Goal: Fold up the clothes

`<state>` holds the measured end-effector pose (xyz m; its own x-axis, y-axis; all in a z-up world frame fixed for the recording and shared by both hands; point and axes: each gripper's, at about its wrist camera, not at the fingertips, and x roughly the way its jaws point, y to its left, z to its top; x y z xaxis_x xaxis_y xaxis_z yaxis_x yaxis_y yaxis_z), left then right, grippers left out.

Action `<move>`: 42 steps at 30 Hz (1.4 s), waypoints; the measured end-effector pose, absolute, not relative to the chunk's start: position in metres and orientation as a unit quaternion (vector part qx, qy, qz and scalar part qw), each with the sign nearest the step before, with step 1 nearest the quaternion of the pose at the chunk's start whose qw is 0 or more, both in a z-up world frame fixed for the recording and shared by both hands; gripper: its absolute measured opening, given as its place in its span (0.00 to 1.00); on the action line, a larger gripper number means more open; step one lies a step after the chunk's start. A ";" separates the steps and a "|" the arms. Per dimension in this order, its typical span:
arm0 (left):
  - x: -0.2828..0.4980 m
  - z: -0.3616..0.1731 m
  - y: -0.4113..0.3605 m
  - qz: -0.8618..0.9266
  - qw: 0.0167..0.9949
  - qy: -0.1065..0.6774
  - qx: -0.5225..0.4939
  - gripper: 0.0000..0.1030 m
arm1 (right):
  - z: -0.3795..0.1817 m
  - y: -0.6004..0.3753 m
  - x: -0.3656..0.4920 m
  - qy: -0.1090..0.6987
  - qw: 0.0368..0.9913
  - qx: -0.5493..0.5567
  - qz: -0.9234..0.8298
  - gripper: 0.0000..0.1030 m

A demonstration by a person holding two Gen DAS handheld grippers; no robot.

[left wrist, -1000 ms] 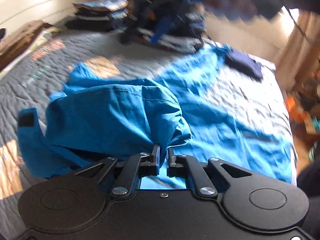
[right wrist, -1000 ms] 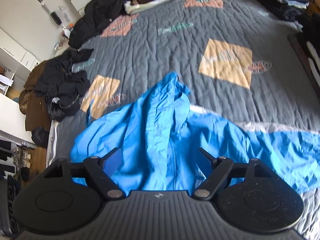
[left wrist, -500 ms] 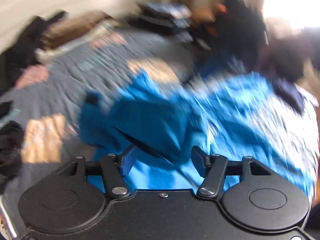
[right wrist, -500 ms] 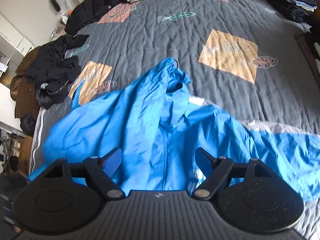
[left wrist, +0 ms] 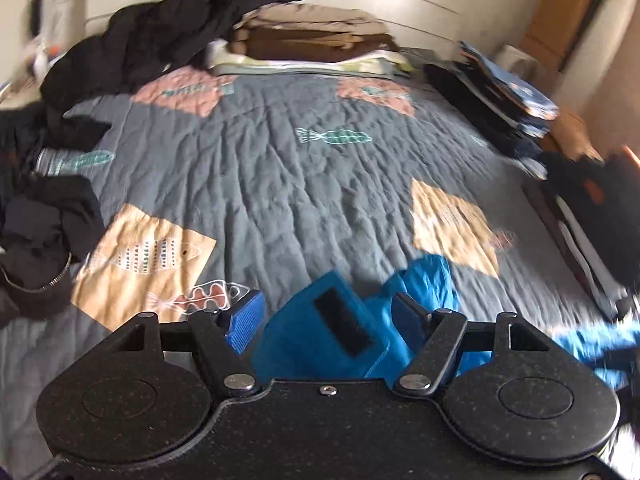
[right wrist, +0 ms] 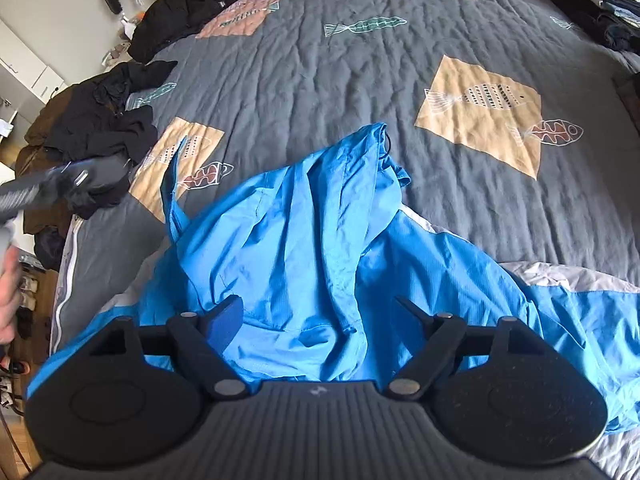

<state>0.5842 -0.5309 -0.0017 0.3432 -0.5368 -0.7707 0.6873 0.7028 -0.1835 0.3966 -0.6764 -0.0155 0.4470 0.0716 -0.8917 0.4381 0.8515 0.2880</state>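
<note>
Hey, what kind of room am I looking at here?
Most likely a bedroom: a wide bed under a grey quilted fish-print bedspread, a bright blue jacket spread on it, and stacks of folded clothes along the far edge.

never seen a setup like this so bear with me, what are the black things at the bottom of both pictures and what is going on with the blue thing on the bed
The black things are two handheld grippers, one in each of a person's hands. Each carries a camera looking along its jaws, so each picture is one gripper's own view.

In the left view, the left gripper has its jaws opening, with the blue jacket's cuff loose between them, not pinched.

In the right view, the right gripper hangs open above the blue jacket, holding nothing.

The jacket lies crumpled on a grey quilt with fish patches. Dark clothes sit at its edge, and folded stacks lie at the far end.
</note>
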 end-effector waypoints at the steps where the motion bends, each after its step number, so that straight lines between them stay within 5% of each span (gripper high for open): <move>1: 0.583 -0.002 -0.540 -0.370 0.816 0.434 0.096 0.67 | -0.015 -0.676 0.396 0.511 0.813 0.253 -0.113 0.78; 6: 0.581 -0.023 -0.563 -0.336 0.808 0.457 0.158 0.67 | -0.012 -0.673 0.394 0.501 0.813 0.274 -0.115 0.78; 7: 0.583 -0.029 -0.561 -0.329 0.808 0.462 0.158 0.63 | -0.011 -0.672 0.393 0.501 0.813 0.276 -0.115 0.78; 8: 0.584 -0.034 -0.558 -0.323 0.808 0.467 0.158 0.41 | -0.011 -0.671 0.392 0.500 0.813 0.276 -0.115 0.78; 10: 0.590 -0.044 -0.541 -0.314 0.804 0.490 0.121 0.18 | -0.009 -0.670 0.391 0.499 0.813 0.277 -0.114 0.78; 18: 0.569 -0.066 -0.447 -0.274 0.773 0.571 0.042 0.02 | -0.005 -0.674 0.381 0.491 0.811 0.294 -0.121 0.78; 24: 0.549 -0.107 -0.403 -0.234 0.732 0.640 0.025 0.03 | -0.004 -0.672 0.383 0.487 0.813 0.300 -0.111 0.78; 31: 0.535 -0.089 -0.385 -0.234 0.727 0.643 0.055 0.29 | -0.003 -0.669 0.382 0.490 0.814 0.295 -0.102 0.78; 42: 0.505 -0.039 -0.368 -0.293 0.761 0.579 0.025 0.33 | -0.036 -0.737 0.434 0.491 0.836 0.216 -0.110 0.78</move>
<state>0.5053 -0.3680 -0.0395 0.1580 -0.4162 -0.8954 0.4750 0.8270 -0.3006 0.4338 -0.7366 -0.0362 0.4928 0.0288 -0.8697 0.3965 0.8822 0.2539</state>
